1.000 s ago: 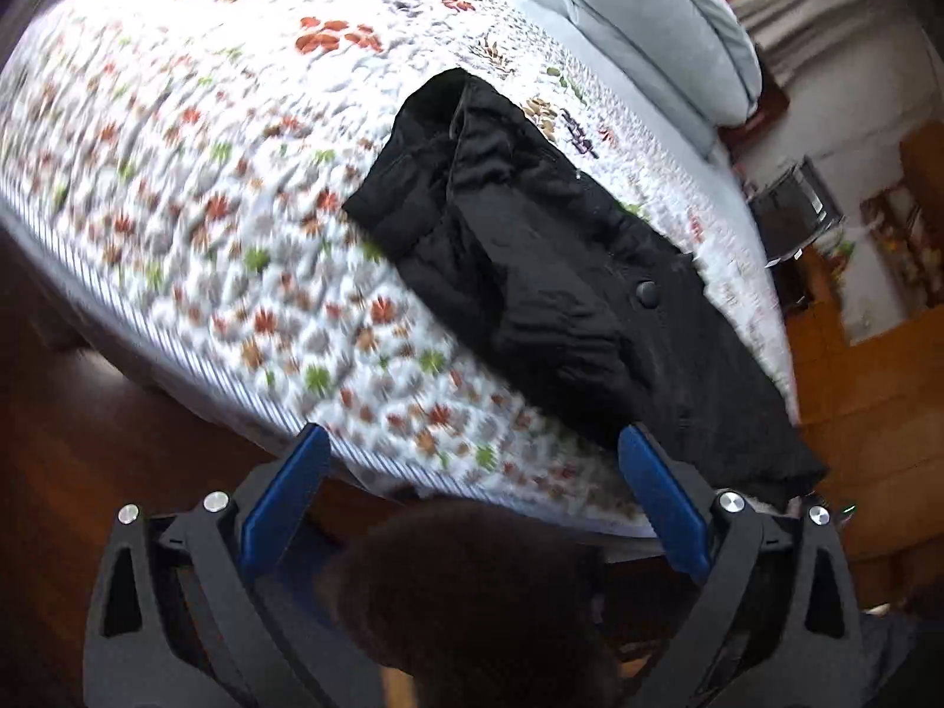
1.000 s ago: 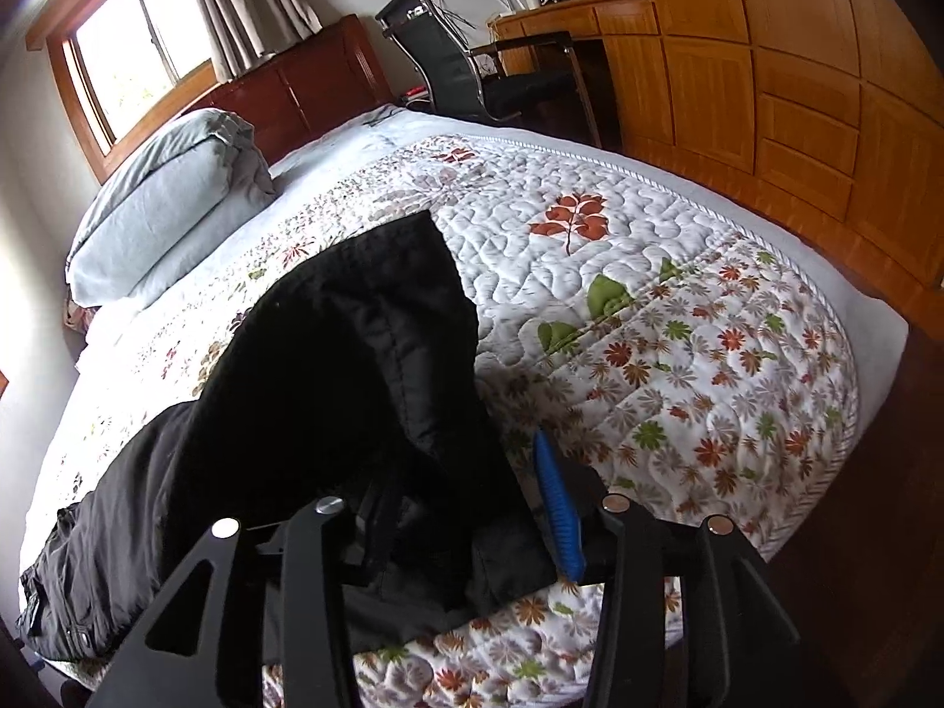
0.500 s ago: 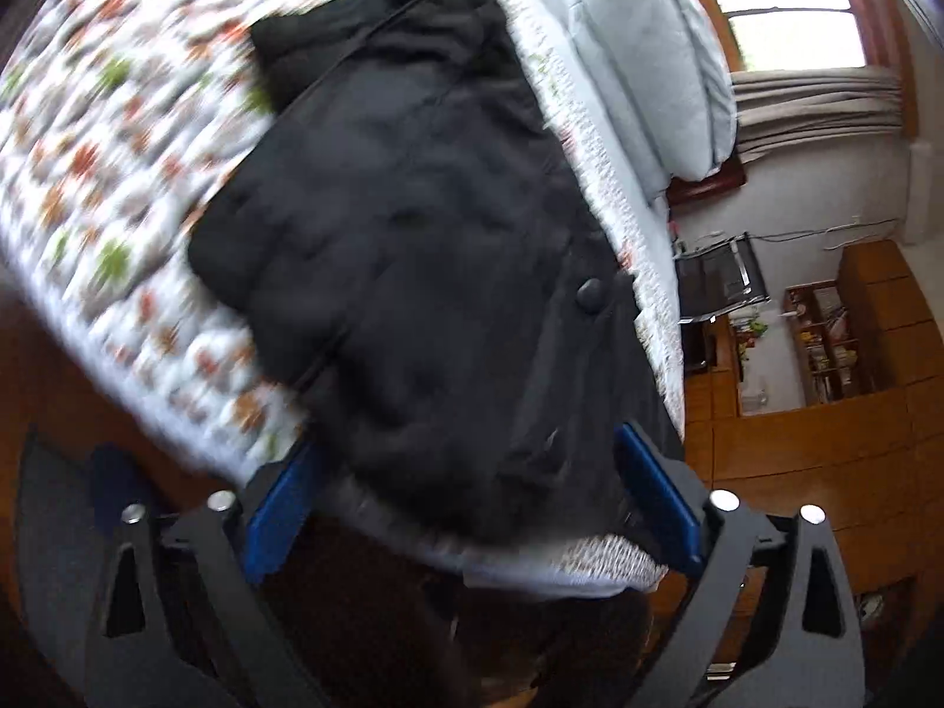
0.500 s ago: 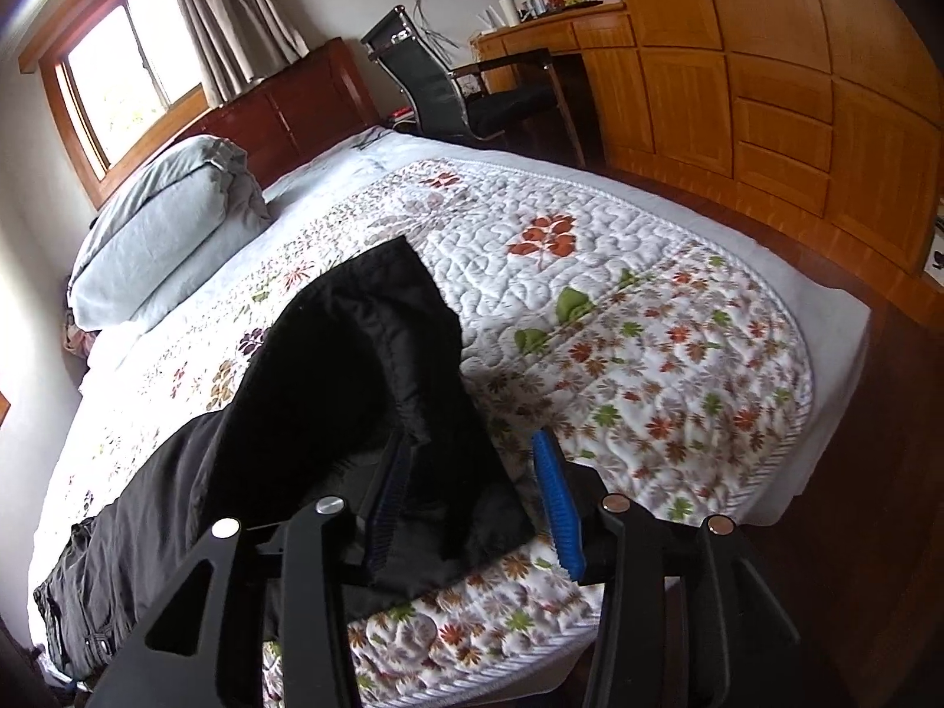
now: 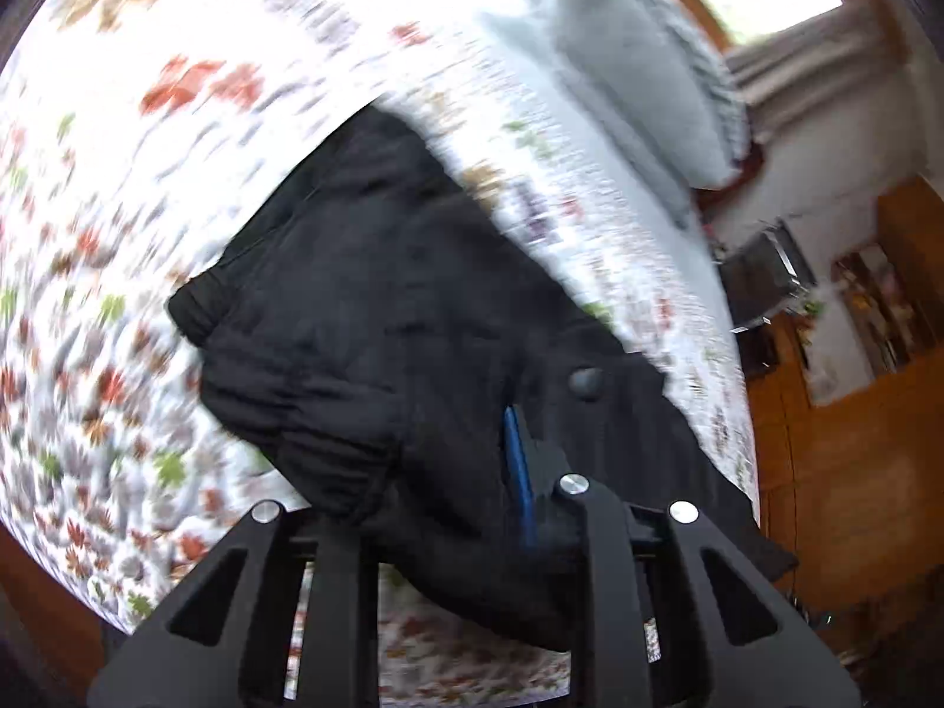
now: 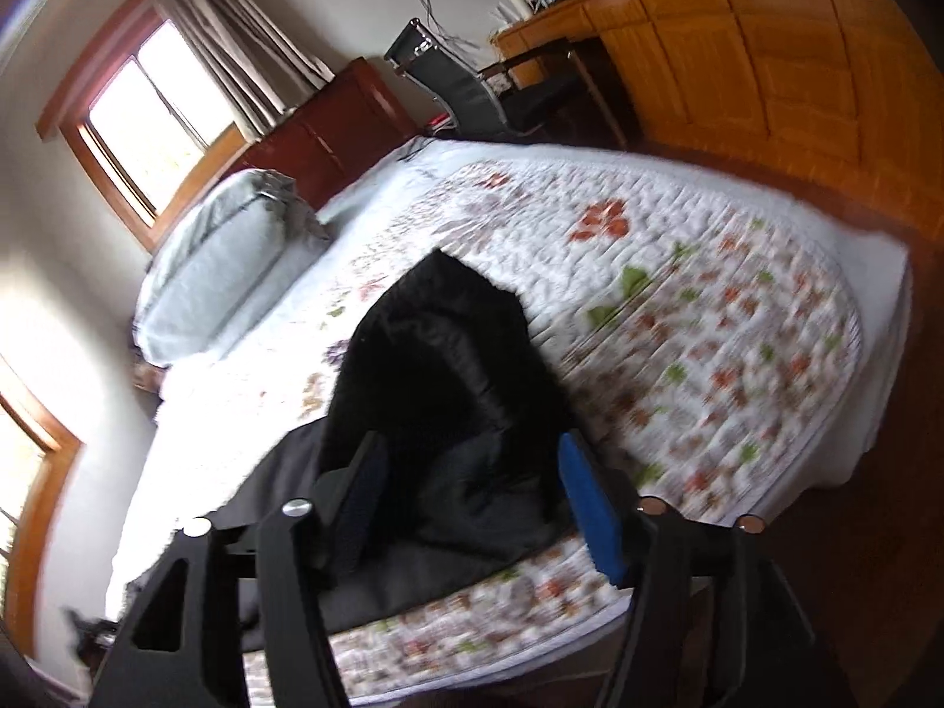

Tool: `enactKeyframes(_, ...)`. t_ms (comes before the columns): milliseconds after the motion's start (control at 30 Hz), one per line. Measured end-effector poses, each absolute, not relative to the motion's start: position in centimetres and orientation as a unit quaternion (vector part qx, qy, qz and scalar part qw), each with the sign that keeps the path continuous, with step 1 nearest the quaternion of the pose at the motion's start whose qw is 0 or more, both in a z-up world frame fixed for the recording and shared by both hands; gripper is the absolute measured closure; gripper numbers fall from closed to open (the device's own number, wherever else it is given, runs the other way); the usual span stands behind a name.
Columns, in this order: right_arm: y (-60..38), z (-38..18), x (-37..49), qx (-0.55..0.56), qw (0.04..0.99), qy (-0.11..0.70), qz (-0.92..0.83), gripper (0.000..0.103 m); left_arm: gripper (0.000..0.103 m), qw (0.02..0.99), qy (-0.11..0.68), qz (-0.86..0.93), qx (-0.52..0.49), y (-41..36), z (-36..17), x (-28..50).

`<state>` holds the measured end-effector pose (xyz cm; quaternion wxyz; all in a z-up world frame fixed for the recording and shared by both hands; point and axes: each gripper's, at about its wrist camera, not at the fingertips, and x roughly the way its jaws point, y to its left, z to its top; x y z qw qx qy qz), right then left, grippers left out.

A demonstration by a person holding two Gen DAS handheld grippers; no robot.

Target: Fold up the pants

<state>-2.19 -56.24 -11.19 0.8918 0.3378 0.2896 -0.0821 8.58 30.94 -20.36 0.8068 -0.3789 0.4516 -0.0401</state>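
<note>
Black pants (image 5: 377, 318) lie partly folded on a floral quilted bed (image 5: 118, 189). In the left wrist view my left gripper (image 5: 448, 489) is shut on the waist end of the pants, near a black button (image 5: 584, 382); cloth hides its left finger. In the right wrist view the pants (image 6: 448, 366) lie doubled over near the bed's (image 6: 708, 318) front edge. My right gripper (image 6: 472, 495) is open, its fingers either side of the pants' near fold without gripping it.
A grey pillow (image 6: 224, 271) lies at the head of the bed by a dark wooden headboard (image 6: 330, 130). An office chair (image 6: 466, 94), a desk and wooden wardrobes (image 6: 767, 47) stand beyond the bed. Dark wooden floor surrounds the bed.
My left gripper moved in from off the bed edge and closed on the pants' waist. My right gripper opened, let go of the pants and drew back a little.
</note>
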Motion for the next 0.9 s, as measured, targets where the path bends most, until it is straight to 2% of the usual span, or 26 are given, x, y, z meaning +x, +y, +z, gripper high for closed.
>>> enactKeyframes(100,-54.9,-11.0,-2.2,0.366,0.883,0.29,-0.043,0.04,0.076,0.798,0.433,-0.043,-0.417,31.9,-21.8,6.9)
enactKeyframes(133,-54.5,-10.8,-2.1,0.37,0.882,0.29,-0.034,0.04,0.059,0.799,0.42,-0.042,-0.429,32.1,-21.4,6.0)
enactKeyframes(200,-53.6,-10.4,-1.7,0.385,0.876,0.292,-0.013,0.038,0.037,0.807,0.392,-0.025,-0.44,32.1,-20.2,4.6)
enactKeyframes(233,-53.4,-10.3,-1.2,0.39,0.871,0.297,-0.008,0.037,0.03,0.815,0.382,-0.014,-0.436,32.0,-19.3,3.7)
enactKeyframes(367,-53.0,-10.0,2.0,0.436,0.844,0.314,0.002,0.031,0.023,0.84,0.361,0.008,-0.405,30.6,-15.7,2.1)
enactKeyframes(400,-53.0,-10.0,2.9,0.444,0.836,0.321,-0.003,0.029,0.018,0.845,0.355,0.004,-0.4,29.9,-14.8,1.9)
enactKeyframes(433,-53.2,-10.1,4.0,0.449,0.829,0.334,-0.011,0.029,0.014,0.849,0.353,-0.002,-0.392,29.2,-14.0,1.8)
enactKeyframes(500,-53.5,-10.6,6.5,0.451,0.815,0.362,-0.039,0.03,0.013,0.854,0.356,-0.03,-0.377,27.2,-12.9,2.6)
enactKeyframes(533,-53.6,-10.9,7.5,0.452,0.807,0.376,-0.051,0.036,0.011,0.852,0.366,-0.048,-0.37,25.8,-12.8,3.7)
enactKeyframes(567,-53.7,-11.3,8.8,0.455,0.798,0.391,-0.063,0.05,0.009,0.849,0.377,-0.059,-0.366,24.7,-12.9,4.6)
enactKeyframes(633,-54.0,-12.3,10.4,0.463,0.777,0.418,-0.083,0.06,0.008,0.839,0.407,-0.07,-0.354,22.2,-14.3,6.3)
enactKeyframes(700,-54.1,-12.4,11.8,0.461,0.769,0.429,-0.107,0.08,0.008,0.832,0.433,-0.065,-0.342,21.3,-16.2,7.6)
enactKeyframes(833,-53.4,-10.3,13.8,0.46,0.782,0.412,-0.085,0.096,0.003,0.817,0.469,-0.043,-0.333,20.8,-19.3,9.9)
enactKeyframes(900,-52.6,-7.8,14.4,0.441,0.806,0.39,-0.057,0.097,0.003,0.82,0.468,-0.04,-0.327,20.7,-19.5,10.2)
